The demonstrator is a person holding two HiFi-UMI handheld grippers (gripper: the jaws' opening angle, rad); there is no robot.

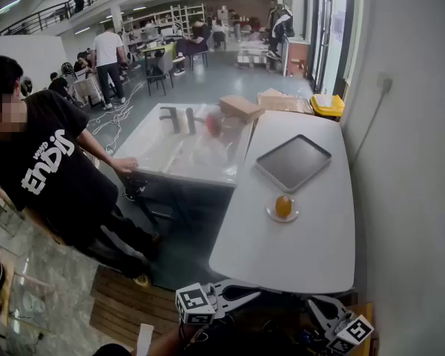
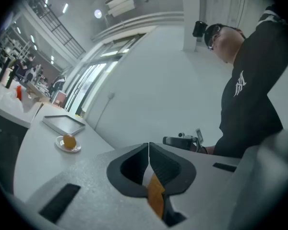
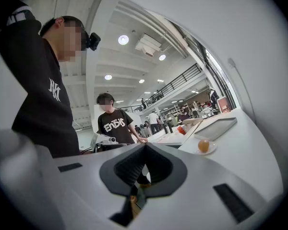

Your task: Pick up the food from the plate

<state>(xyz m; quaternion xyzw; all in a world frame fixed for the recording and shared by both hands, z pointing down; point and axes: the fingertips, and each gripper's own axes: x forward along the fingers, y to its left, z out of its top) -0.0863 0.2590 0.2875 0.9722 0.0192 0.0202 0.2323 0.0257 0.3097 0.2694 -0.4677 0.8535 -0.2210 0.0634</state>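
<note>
- Along the wall on the person's right runs the white bench (image 1: pixel 297 254), with its near edge just ahead of both hand-held grippers.
- Toward the far edge of the bench lies a dark flat tray (image 1: pixel 293 162), well apart from the near edge and not in the way.
- Off the near edge, toward its left corner, the left hand-held gripper (image 1: pixel 246 295) hangs below bench level. Its jaws are pressed together with nothing between them, and it points across the edge, not at the bench.
- Off the near edge, toward its right corner, the right hand-held gripper (image 1: pixel 315 305) also hangs low, its jaws fully together and empty.
- About mid-bench, between tray and near edge, sits a small white plate (image 1: pixel 270 213).
- On that plate rests the food (image 1: pixel 283 206), a round orange piece with no clear long axis, so approach angle likely matters little.
- From both hand-held grippers the food lies forward and up over the near edge, roughly midway between them. Neither looks clearly nearer, and either would need its jaws opened before reaching in.
</note>
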